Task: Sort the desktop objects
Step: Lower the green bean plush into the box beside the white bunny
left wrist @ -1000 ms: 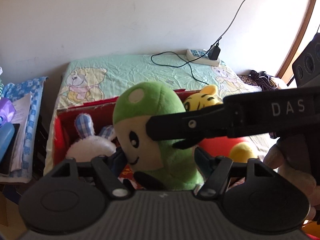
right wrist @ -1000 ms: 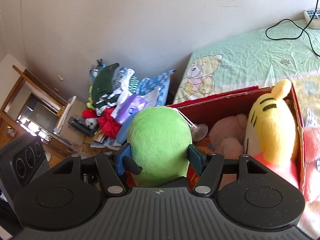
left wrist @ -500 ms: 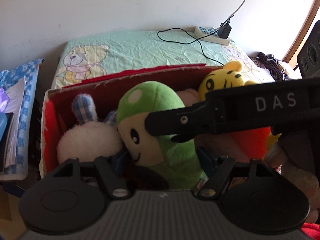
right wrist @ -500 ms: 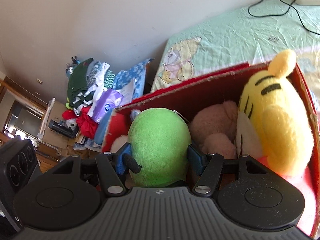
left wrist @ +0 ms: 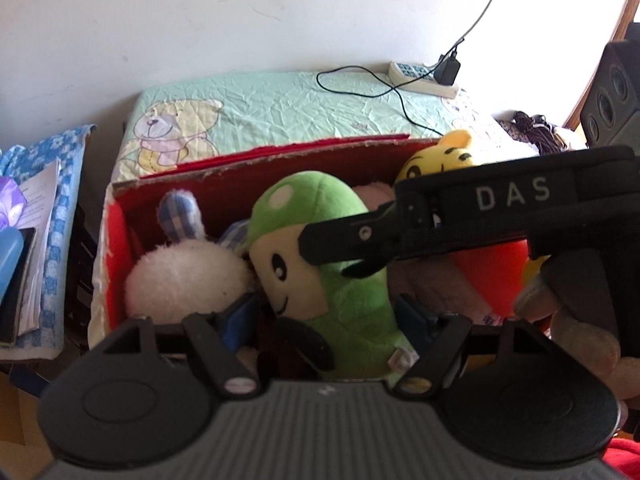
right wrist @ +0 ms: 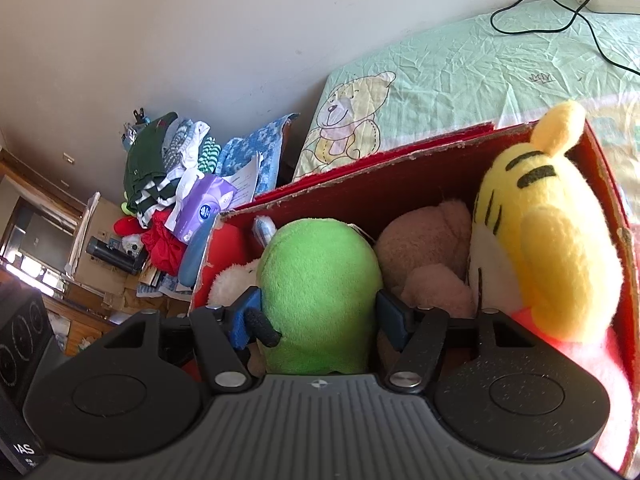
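Note:
A green plush toy [left wrist: 320, 240] with a cream face hangs inside the open red cardboard box [left wrist: 280, 160]. My left gripper [left wrist: 326, 316] is shut on its body, blue pads at either side. My right gripper [right wrist: 319, 314] is shut on the back of its green head [right wrist: 320, 276]. In the left wrist view that gripper's black finger [left wrist: 352, 236] crosses the toy's face. Around it in the box [right wrist: 360, 168] sit a white bunny [left wrist: 184, 276], a tan plush [right wrist: 428, 240] and a yellow tiger [right wrist: 540, 240]. The box floor is hidden.
The box stands on a green bear-print cloth [left wrist: 300, 104], with a power strip [left wrist: 420, 76] and black cable at the back. A hand [left wrist: 572, 320] holds the right gripper. Piled clothes [right wrist: 168, 160] and a blue checked cloth [left wrist: 52, 200] lie left; a speaker [left wrist: 612, 92] stands right.
Both grippers have come down together with the green plush, from above the box rim to inside it between the bunny and the tan plush. Neither grip has changed.

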A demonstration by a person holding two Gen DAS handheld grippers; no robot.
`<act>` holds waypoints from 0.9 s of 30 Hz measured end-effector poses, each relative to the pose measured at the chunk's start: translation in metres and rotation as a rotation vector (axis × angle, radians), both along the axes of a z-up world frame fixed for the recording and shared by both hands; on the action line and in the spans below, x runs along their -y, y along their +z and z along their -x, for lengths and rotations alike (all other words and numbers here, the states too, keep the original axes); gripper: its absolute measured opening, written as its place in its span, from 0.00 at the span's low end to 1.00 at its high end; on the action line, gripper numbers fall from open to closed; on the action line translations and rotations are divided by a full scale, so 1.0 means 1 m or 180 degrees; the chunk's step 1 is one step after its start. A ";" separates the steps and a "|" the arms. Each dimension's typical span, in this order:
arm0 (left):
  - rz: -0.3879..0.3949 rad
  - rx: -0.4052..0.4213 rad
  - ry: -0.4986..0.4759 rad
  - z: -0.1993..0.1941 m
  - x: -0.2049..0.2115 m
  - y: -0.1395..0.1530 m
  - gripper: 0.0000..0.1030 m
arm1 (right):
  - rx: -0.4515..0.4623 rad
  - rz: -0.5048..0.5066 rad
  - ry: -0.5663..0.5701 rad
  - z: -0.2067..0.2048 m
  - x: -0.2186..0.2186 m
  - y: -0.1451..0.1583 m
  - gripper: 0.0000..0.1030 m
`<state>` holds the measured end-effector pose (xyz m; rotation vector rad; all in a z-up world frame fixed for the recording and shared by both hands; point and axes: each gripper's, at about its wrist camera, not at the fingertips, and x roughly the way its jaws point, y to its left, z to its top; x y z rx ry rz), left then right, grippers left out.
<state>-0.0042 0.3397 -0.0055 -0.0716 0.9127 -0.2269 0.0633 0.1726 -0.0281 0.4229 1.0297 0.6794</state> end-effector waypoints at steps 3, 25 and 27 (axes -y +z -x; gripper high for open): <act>-0.0013 0.0076 0.0007 0.004 0.002 0.006 0.75 | 0.0004 -0.0012 -0.0010 0.001 0.000 0.001 0.64; -0.0294 0.0140 0.0175 0.011 -0.002 0.015 0.75 | -0.0125 0.0020 0.0097 0.010 0.001 0.009 0.31; -0.0261 0.0136 0.0180 0.011 -0.006 0.015 0.75 | -0.0188 0.0016 0.0117 0.011 -0.003 0.006 0.31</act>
